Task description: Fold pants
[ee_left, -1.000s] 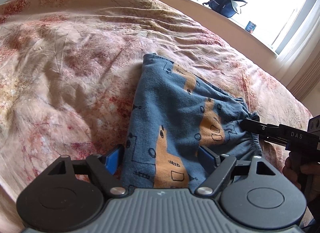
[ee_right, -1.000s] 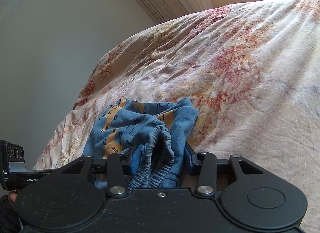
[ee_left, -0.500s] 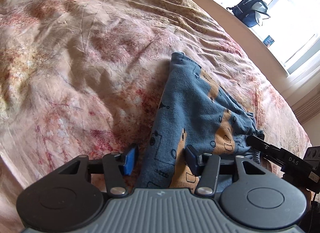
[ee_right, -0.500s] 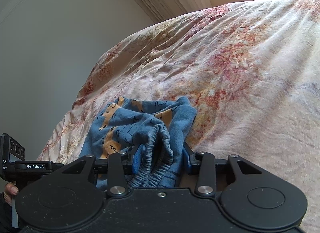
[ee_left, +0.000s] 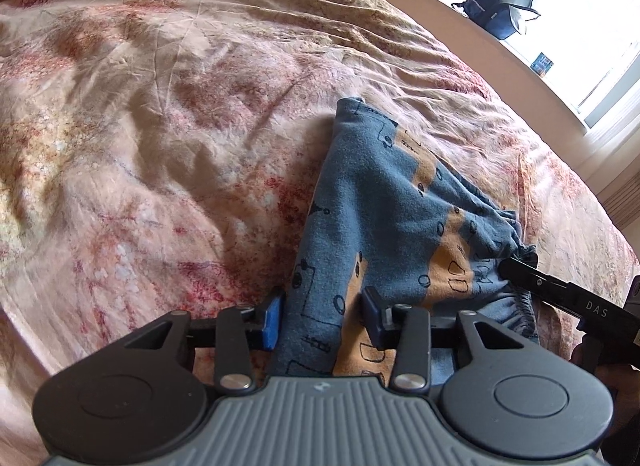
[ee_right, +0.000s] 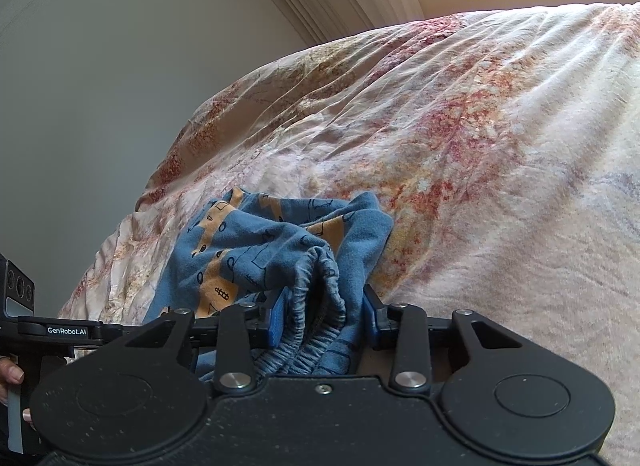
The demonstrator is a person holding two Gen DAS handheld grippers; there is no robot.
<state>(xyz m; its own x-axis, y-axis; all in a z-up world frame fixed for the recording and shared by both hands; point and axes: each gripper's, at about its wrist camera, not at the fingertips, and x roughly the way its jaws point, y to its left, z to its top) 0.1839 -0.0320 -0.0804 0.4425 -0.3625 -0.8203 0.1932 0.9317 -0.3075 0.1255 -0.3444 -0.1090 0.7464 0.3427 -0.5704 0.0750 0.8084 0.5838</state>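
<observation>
Pants [ee_left: 384,209]: blue knit w/ orange patches and black line print, folded into a narrow bundle, lying on the bedspread [ee_left: 160,145] near its front edge, on the side toward the window [ee_left: 580,5]. Far end of bundle points toward mid-bed; elastic waistband [ee_right: 316,306] bunched at the near end.

Left gripper [ee_left: 322,318]: jaws part-closed, blue pads on either side of the near fabric edge. Left pad [ee_left: 272,322] sits just beside the fold; right pad [ee_left: 372,318] presses on cloth. Firm clamp or not: cannot tell.

Right gripper [ee_right: 324,318]: jaws narrowed around the gathered waistband, cloth filling the gap between both pads; holds it. In left wrist view, its black finger [ee_left: 560,294] meets the waistband corner.

Bedspread: pink/red floral, creased, covers whole bed.

Surroundings: dark backpack [ee_left: 496,1] on the window sill, small box [ee_left: 542,63] near it. Plain wall [ee_right: 120,65] beyond the bed's other side.
</observation>
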